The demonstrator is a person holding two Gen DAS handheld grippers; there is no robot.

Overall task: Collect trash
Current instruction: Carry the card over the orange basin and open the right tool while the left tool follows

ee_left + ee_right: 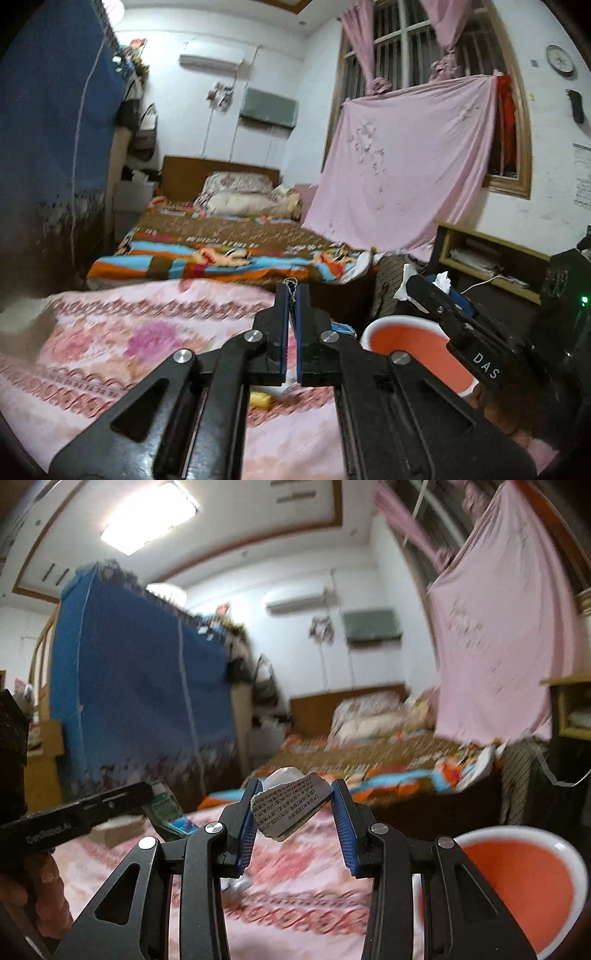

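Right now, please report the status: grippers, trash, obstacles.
Left gripper shut on green-blue wrapper. Right gripper shut on crumpled printed paper. Orange basin lower right; nothing seen in the way.

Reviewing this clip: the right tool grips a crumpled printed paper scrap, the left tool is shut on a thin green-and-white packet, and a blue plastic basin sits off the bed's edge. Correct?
Not quite: the plastic basin is orange-red with a white rim, not blue, as the right wrist view shows. The right tool does grip the crumpled printed paper scrap, and the left tool is shut on the thin green-and-white packet.

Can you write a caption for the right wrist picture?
Right tool carries crumpled printed paper above the pink bedspread, near the orange basin.
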